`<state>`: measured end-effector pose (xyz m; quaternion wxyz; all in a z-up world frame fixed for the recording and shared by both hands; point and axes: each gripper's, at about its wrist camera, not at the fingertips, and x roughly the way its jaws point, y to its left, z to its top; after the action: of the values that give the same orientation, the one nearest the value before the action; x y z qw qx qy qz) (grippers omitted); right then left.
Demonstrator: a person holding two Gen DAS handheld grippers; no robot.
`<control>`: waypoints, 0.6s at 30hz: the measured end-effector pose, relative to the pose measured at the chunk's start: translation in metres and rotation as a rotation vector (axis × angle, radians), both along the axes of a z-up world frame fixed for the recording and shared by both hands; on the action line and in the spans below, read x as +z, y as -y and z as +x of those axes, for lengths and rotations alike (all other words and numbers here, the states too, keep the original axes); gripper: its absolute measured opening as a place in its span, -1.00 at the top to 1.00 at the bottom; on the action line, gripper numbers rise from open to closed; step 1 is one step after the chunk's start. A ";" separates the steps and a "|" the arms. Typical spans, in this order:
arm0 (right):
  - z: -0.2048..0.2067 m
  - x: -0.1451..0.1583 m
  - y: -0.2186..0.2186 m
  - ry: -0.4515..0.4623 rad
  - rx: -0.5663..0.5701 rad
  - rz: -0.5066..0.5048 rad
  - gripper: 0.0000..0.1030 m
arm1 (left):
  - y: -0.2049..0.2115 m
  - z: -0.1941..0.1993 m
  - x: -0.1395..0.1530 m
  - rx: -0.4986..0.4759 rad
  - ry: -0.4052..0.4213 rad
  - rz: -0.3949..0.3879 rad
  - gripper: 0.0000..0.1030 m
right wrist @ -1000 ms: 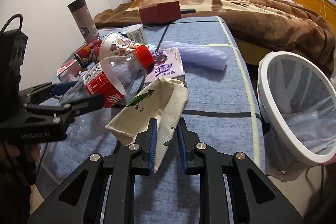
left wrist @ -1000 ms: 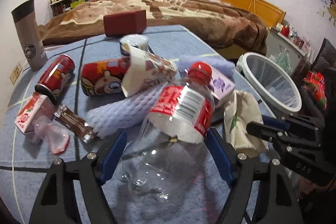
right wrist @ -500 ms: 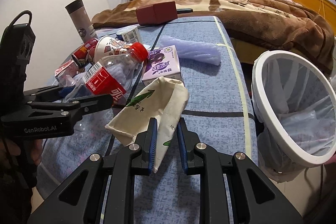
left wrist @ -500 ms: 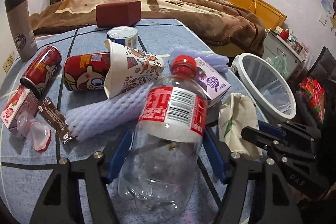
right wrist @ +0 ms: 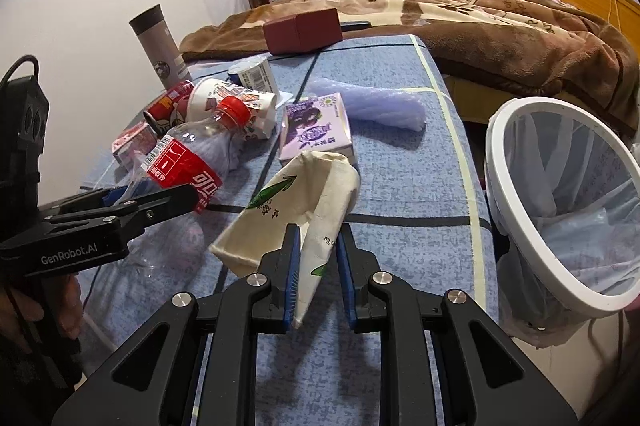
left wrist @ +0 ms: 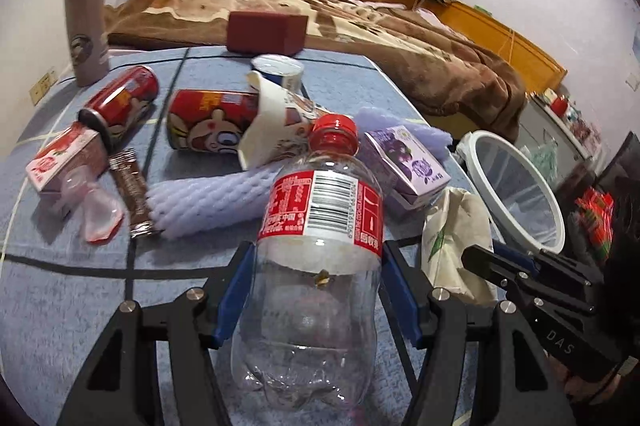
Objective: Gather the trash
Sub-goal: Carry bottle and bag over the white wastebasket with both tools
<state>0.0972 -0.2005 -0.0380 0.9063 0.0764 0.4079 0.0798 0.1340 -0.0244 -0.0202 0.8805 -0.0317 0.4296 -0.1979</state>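
My left gripper (left wrist: 318, 290) is shut on an empty clear plastic bottle (left wrist: 320, 226) with a red cap and red label, held above the blue table; it also shows in the right wrist view (right wrist: 188, 166). My right gripper (right wrist: 318, 274) is shut on a crumpled cream paper bag (right wrist: 300, 202) with green print, which also shows in the left wrist view (left wrist: 448, 238). The white-rimmed trash bin (right wrist: 560, 210) with a clear liner stands off the table's right edge.
On the blue table (right wrist: 400, 186) lie two red cans (left wrist: 200, 122), a paper cup (left wrist: 276, 126), a purple carton (right wrist: 316, 130), foam netting (left wrist: 212, 198), a pink carton (left wrist: 60, 162), a brown wrapper (left wrist: 132, 190). A grey tumbler (left wrist: 86, 18) and red box (left wrist: 266, 30) stand at the back.
The left gripper has lifted and turned the bottle more upright and centred. The right gripper holds the paper bag steady, shifted slightly.
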 end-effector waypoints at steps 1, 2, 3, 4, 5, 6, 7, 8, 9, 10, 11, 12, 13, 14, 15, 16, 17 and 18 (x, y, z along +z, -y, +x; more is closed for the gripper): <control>-0.001 0.001 0.000 0.005 0.001 0.002 0.67 | -0.002 -0.001 0.002 0.007 0.003 -0.006 -0.27; -0.001 0.002 -0.001 0.011 0.002 0.005 0.71 | -0.003 -0.002 0.005 0.014 0.012 -0.014 -0.27; -0.001 0.003 -0.001 0.016 0.002 0.009 0.75 | -0.006 -0.004 0.007 0.027 0.020 -0.022 -0.27; -0.002 0.004 -0.001 0.020 0.002 0.014 0.76 | -0.007 -0.003 0.008 0.033 0.026 -0.025 -0.27; -0.002 0.005 -0.001 0.024 0.005 0.018 0.80 | -0.008 -0.004 0.010 0.037 0.032 -0.030 -0.27; -0.002 0.006 -0.001 0.029 0.010 0.018 0.83 | -0.010 -0.005 0.012 0.047 0.035 -0.038 -0.27; -0.004 0.007 -0.001 0.038 0.009 0.022 0.84 | -0.011 -0.006 0.014 0.051 0.038 -0.045 -0.27; -0.004 0.008 -0.001 0.046 0.007 0.027 0.86 | -0.011 -0.007 0.015 0.051 0.041 -0.049 -0.27; -0.006 0.010 0.000 0.055 0.003 0.031 0.86 | -0.012 -0.007 0.017 0.059 0.045 -0.050 -0.27; -0.006 0.011 0.001 0.059 0.003 0.036 0.86 | -0.011 -0.008 0.018 0.066 0.051 -0.040 -0.27; -0.006 0.013 0.002 0.063 0.004 0.041 0.86 | -0.009 -0.010 0.020 0.065 0.066 -0.023 -0.27; -0.006 0.014 0.003 0.068 0.006 0.044 0.86 | -0.007 -0.012 0.022 0.066 0.078 -0.015 -0.27; -0.007 0.016 0.004 0.075 0.005 0.042 0.86 | -0.005 -0.013 0.024 0.063 0.080 -0.020 -0.27; -0.007 0.017 0.004 0.078 0.003 0.042 0.86 | -0.004 -0.016 0.025 0.054 0.080 -0.030 -0.27; -0.008 0.018 0.006 0.083 0.002 0.046 0.86 | -0.004 -0.018 0.027 0.052 0.084 -0.037 -0.27; -0.009 0.020 0.008 0.088 -0.001 0.050 0.86 | -0.001 -0.019 0.030 0.055 0.093 -0.033 -0.27; -0.010 0.021 0.009 0.093 -0.006 0.047 0.86 | 0.002 -0.021 0.033 0.050 0.103 -0.029 -0.27; -0.011 0.023 0.011 0.097 -0.010 0.046 0.86 | 0.004 -0.021 0.035 0.046 0.106 -0.034 -0.27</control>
<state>0.0867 -0.2112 -0.0151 0.9235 0.0952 0.3610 0.0884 0.1127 -0.0279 0.0143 0.9057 -0.0459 0.3780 -0.1862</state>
